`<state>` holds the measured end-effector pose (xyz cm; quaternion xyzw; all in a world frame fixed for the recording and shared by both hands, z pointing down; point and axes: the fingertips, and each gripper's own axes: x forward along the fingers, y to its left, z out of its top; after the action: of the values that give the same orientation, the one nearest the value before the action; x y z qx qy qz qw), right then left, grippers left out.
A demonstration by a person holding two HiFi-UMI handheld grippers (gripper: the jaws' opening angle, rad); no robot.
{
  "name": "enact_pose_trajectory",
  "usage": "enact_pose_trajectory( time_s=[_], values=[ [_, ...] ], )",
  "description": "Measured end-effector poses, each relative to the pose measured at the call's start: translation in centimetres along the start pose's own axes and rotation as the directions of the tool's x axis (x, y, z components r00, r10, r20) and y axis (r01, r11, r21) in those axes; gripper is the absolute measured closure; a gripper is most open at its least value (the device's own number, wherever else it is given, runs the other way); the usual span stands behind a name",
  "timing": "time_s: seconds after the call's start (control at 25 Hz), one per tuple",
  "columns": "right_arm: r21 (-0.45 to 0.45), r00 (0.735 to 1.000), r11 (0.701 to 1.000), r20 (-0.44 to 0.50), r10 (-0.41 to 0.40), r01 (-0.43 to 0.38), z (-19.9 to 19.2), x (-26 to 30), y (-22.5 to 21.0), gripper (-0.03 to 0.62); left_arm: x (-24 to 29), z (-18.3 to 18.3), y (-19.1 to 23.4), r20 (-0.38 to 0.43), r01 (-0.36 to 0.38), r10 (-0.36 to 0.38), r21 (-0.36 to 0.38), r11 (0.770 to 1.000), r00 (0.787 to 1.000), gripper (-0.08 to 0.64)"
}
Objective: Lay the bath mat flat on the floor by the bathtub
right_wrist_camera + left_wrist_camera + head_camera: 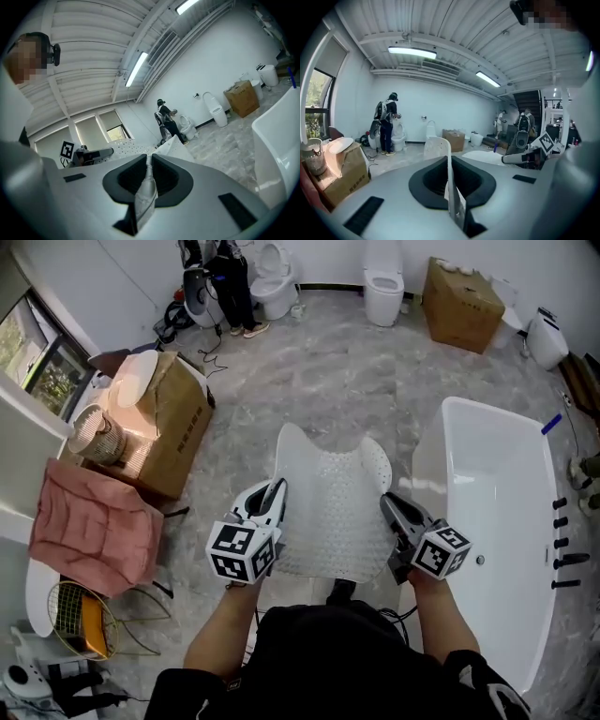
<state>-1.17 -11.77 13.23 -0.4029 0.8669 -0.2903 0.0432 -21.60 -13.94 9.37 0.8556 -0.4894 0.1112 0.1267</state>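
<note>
A white, dotted bath mat hangs stretched between my two grippers above the grey marble floor, its far end curling up. My left gripper is shut on the mat's near left corner. In the left gripper view the mat's edge is pinched upright between the jaws of that gripper. My right gripper is shut on the near right corner, and the right gripper view shows a bunched fold of mat clamped in it. The white bathtub stands just right of the mat.
A cardboard box with a lamp and a pink cloth sit at the left, with a wire basket nearer. Toilets and another box line the far wall, where a person stands. Black taps line the tub's right rim.
</note>
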Motion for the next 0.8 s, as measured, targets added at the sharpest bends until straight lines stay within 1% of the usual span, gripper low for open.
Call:
enact_pose_trajectory(
  time_s=[0.08, 0.24, 0.36, 0.48, 0.56, 0.68, 0.72, 0.76, 0.8],
  values=[
    [0.001, 1.0, 1.0, 0.009, -0.01, 0.01, 1.2, 1.2, -1.4, 0.546, 2.3, 0.8, 0.5, 0.001, 0.012, -0.012, -0.002, 1.0, 1.0, 0.546],
    [0.017, 0.998, 0.999, 0.023, -0.052, 0.051, 2.6, 2.4, -3.3, 0.546, 6.2, 2.0, 1.8, -0.013, 0.059, -0.059, 0.003, 0.998, 0.998, 0.546],
    [0.037, 0.99, 0.99, 0.028, -0.136, 0.135, 3.3, 2.5, -6.0, 0.546, 9.9, 2.8, 2.8, -0.025, 0.111, -0.111, -0.003, 0.994, 0.994, 0.546],
    [0.061, 0.969, 0.97, 0.059, -0.241, 0.237, 3.8, 3.3, -8.4, 0.546, 13.9, 3.3, 4.4, -0.027, 0.196, -0.196, 0.001, 0.981, 0.98, 0.546],
    [0.077, 0.943, 0.947, 0.093, -0.319, 0.312, 4.5, 3.8, -10.0, 0.546, 17.2, 3.9, 5.0, -0.026, 0.275, -0.275, 0.012, 0.961, 0.961, 0.545],
    [0.121, 0.894, 0.905, 0.149, -0.423, 0.408, 6.9, 4.7, -12.3, 0.546, 22.8, 5.7, 5.2, -0.048, 0.388, -0.387, 0.03, 0.921, 0.921, 0.546],
    [0.146, 0.872, 0.888, 0.175, -0.457, 0.436, 8.0, 4.9, -12.8, 0.546, 24.6, 6.7, 5.0, -0.061, 0.427, -0.424, 0.042, 0.903, 0.904, 0.546],
    [0.176, 0.845, 0.868, 0.206, -0.494, 0.465, 9.0, 4.8, -13.1, 0.546, 26.3, 7.7, 4.7, -0.078, 0.47, -0.465, 0.063, 0.881, 0.882, 0.546],
    [0.207, 0.812, 0.845, 0.24, -0.532, 0.493, 9.8, 4.7, -13.1, 0.546, 27.8, 8.8, 4.2, -0.097, 0.516, -0.508, 0.092, 0.852, 0.856, 0.546]
  ],
)
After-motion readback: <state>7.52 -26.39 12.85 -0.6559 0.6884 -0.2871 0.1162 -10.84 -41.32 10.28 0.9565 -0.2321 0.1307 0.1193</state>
